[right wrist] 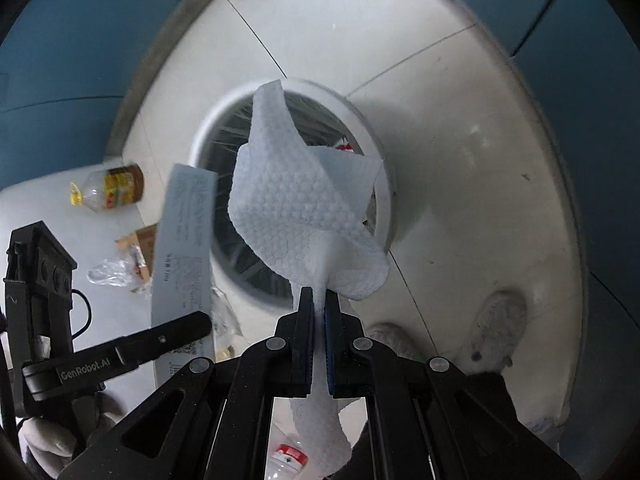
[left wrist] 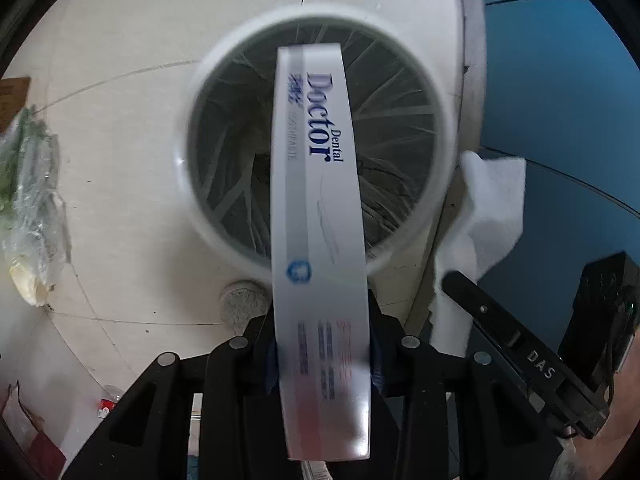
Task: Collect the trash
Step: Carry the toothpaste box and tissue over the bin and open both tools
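Below, the white waste bin (left wrist: 208, 216) waits, lined. My left gripper (left wrist: 322, 360) clamps the toothpaste box (left wrist: 316, 184) over its mouth; my right gripper (right wrist: 318, 344) pinches the paper towel (right wrist: 296, 208) there. Unreleased both; oil bottle (right wrist: 116, 188) and plastic wrappers (right wrist: 116, 272) remain on the floor.

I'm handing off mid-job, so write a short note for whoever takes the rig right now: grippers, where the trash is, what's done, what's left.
Left gripper: shut on the toothpaste box, held over the bin.
Right gripper: shut on a paper towel, also over the bin's mouth.
Done: both pieces picked up and brought to the bin; something red and white already lies inside.
Left: release both, then collect from the floor the oil bottle, plastic wrappers, the bag and the bottle with the red label.
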Tool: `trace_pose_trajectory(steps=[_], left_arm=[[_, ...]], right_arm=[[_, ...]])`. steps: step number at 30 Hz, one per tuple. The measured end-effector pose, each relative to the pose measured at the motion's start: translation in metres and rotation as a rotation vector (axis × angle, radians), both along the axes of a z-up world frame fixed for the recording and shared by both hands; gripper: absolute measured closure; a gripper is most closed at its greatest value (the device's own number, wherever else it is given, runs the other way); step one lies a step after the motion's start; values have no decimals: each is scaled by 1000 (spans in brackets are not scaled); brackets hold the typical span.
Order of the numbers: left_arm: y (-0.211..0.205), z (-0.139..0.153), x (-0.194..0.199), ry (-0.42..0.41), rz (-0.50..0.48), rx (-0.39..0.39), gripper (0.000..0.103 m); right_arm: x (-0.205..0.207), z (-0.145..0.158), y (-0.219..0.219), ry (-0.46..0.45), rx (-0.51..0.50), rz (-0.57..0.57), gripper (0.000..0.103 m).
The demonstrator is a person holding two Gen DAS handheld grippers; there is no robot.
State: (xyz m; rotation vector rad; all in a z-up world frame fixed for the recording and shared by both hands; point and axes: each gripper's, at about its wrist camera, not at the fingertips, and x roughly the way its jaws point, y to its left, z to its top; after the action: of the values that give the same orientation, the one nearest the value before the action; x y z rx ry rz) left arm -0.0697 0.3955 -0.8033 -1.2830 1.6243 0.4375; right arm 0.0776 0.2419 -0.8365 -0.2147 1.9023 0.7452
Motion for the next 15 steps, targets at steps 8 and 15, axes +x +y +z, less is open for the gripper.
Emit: trace_pose_trajectory(steps=[8,15], left_arm=[[24,-2,-10,36,28,84,10],[29,68,-20,134,-61,418,10]], right_arm=[[7,-55,37,21,-66,64,52],[18,-1,44,-108,-49,107,22]])
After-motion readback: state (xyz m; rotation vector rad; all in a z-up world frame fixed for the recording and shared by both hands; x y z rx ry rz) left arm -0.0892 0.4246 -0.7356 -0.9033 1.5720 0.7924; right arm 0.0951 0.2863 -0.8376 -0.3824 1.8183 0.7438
